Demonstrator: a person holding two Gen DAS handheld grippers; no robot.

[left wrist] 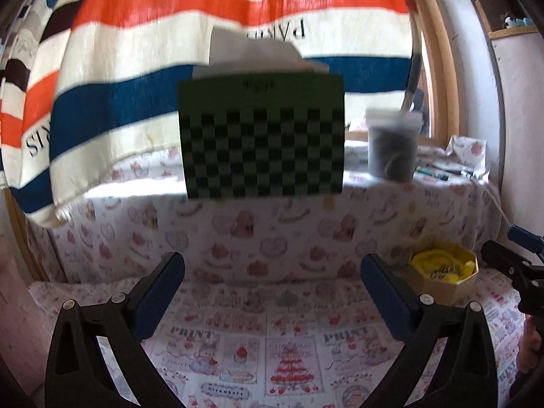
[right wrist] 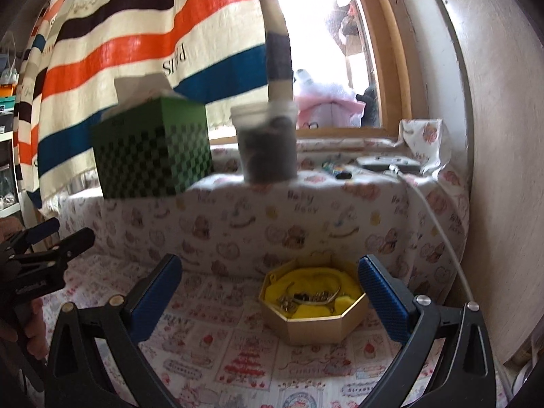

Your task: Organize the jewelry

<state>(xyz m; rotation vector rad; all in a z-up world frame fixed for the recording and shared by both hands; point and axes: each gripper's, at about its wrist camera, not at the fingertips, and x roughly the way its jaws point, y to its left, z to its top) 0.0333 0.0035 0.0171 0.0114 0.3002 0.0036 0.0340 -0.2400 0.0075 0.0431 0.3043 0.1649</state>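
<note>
At the far left hangs a striped cloth (right wrist: 142, 34) in orange, blue, dark and cream bands, draped down behind a raised ledge. The left gripper (left wrist: 272, 292) hovers over the printed tablecloth (left wrist: 238, 350) with its jaws wide apart and nothing between them; its blue pads (left wrist: 156, 306) frame bare cloth. From the right wrist camera it shows at the left edge (right wrist: 51, 241), held in a hand.

On the ledge ahead stands a green checked box (left wrist: 261, 142) with white paper (left wrist: 251, 51) rising from its top. To its right, on the same ledge, sits a white-rimmed tub (right wrist: 265, 142) with dark contents; the blur makes it hard to say what they are. Further right along the ledge lie some pens (left wrist: 438, 173) and a flat grey item with a white cable (right wrist: 438, 238) running down from it.

Below the ledge, on the tablecloth, rests the octagonal jewelry box (right wrist: 316, 319), open, lined in yellow, with a tangle of metal jewelry (right wrist: 309, 295) lying inside. The right gripper (right wrist: 272, 302) hangs just before it, jaws wide and empty, the box near the right pad and not touched. A window (right wrist: 326, 34) glows behind.
</note>
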